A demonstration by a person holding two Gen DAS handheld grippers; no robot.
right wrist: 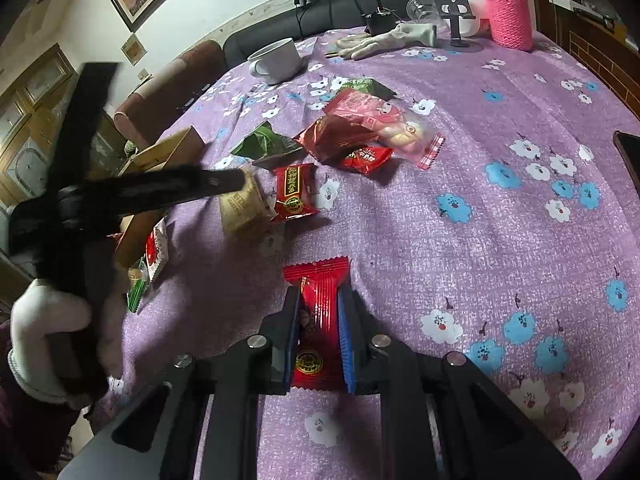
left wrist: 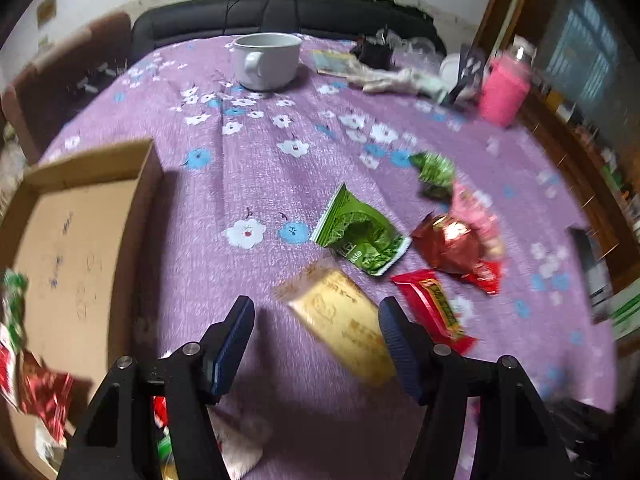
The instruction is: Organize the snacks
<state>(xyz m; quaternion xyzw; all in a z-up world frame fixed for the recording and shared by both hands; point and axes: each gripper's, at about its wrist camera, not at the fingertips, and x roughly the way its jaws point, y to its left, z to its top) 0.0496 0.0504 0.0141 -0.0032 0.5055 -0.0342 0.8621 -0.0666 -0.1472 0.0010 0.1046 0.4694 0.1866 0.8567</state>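
The red snack pack [right wrist: 318,320] sits between the two fingers of the right gripper [right wrist: 318,336]. The fingers press on both its sides, so the pack is held tight. It is at 6 o'clock in the right wrist view, over the purple flowered cloth [right wrist: 460,220].

The left gripper [left wrist: 316,344] has its fingers wide apart with nothing between them. The tan snack pack [left wrist: 340,320] lies on the cloth just ahead of it, close to its finger at 5 o'clock, looking blurry. I cannot tell if they touch.

More snacks lie on the cloth. In the left wrist view a green pack [left wrist: 360,236] is near the middle. A dark red shiny pack [left wrist: 448,244] is at 3 o'clock from it. A flat red pack with a gold label [left wrist: 434,306] lies at 4 o'clock, just beside the tan one. Another green pack [left wrist: 434,172] and a pink pack [left wrist: 474,208] lie at 2 o'clock.

The cardboard box [left wrist: 76,240] is at 9 o'clock in the left wrist view. Some red and green packs [left wrist: 28,360] lie in its near end.

Far away at 12 o'clock stands a white cup [left wrist: 268,60]. A pink knitted bottle cover [left wrist: 504,92] stands at 2 o'clock, with a white glove [right wrist: 384,42] near it.
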